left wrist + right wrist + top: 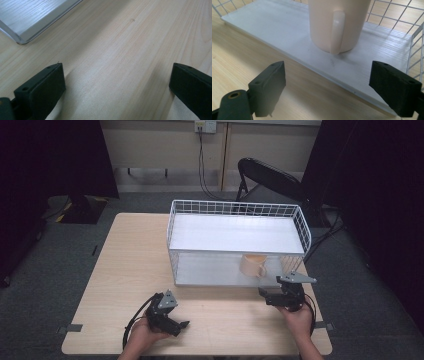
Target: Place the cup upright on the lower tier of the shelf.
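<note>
A peach mug (252, 265) stands upright on the lower board of a white wire rack (237, 209), near its right end. In the right gripper view the mug (324, 25) is close ahead, its handle (337, 30) turned toward me. My right gripper (327, 63) is open just off the board's front edge (317, 68), apart from the mug; in the high view this gripper (263, 295) is at the table's right. My left gripper (181, 325) rests low at the front left, and in its own view it (116, 67) is open over bare wood.
The rack has an upper white shelf (235, 232) over the lower board (274, 32), with wire mesh (392, 17) at the back and right side. A corner of the rack's base (30, 17) lies ahead of the left gripper. A black folding chair (270, 177) stands beyond the table (130, 260).
</note>
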The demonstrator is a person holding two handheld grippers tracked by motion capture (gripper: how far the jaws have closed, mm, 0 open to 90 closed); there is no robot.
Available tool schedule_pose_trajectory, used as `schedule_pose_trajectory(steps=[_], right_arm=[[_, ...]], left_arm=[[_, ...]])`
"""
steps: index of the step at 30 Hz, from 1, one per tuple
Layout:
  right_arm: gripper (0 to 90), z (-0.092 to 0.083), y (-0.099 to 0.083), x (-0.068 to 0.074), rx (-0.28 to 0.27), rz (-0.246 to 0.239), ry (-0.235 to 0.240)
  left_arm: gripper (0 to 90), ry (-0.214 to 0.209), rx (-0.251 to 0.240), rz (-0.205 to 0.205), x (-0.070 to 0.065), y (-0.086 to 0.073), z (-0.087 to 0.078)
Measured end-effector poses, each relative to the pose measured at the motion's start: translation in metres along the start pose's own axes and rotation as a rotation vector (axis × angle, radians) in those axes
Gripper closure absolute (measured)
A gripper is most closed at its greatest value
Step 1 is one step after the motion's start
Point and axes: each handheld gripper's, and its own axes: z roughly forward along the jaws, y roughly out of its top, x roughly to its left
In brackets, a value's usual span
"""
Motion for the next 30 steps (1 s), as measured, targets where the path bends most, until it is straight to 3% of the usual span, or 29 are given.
schedule_pose_trajectory(steps=[30], right_arm=[[13.9, -0.023, -0.026, -0.004, 0.068, -0.088, 0.054]], left_arm=[[0.0, 0.000, 0.000, 0.000, 0.000, 0.000, 0.000]])
